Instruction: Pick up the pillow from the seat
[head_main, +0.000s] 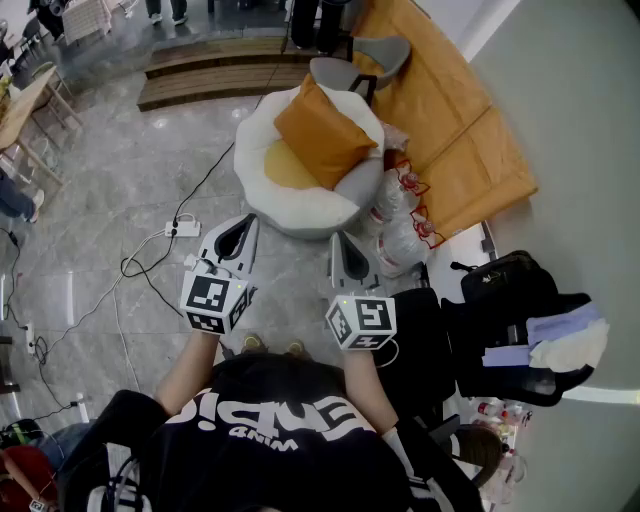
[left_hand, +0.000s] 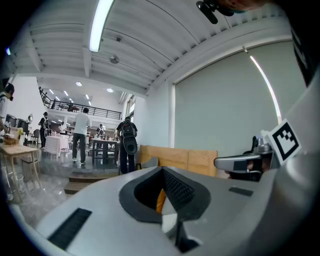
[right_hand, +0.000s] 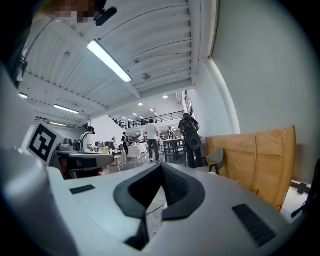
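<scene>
Head view: both grippers shut and empty, short of the pillow.
The orange square fabric pillow (head_main: 322, 133) leans tilted on the white round padded seat (head_main: 290, 208), well apart from the left gripper (head_main: 246, 222) and right gripper (head_main: 340, 242), whose jaws meet on nothing. Bare grey stone floor (head_main: 150, 170) lies open up to the seat's near rim. A white power strip (head_main: 183, 229) lies at left, and clear plastic bottles (head_main: 398, 195) crowd the right edge. The print on the black shirt (head_main: 270, 420) is illegible.

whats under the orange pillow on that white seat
The orange pillow leans on the white round seat, over a yellow pad in its middle. Only the pad's left part shows; whatever else lies beneath the pillow is covered.
</scene>
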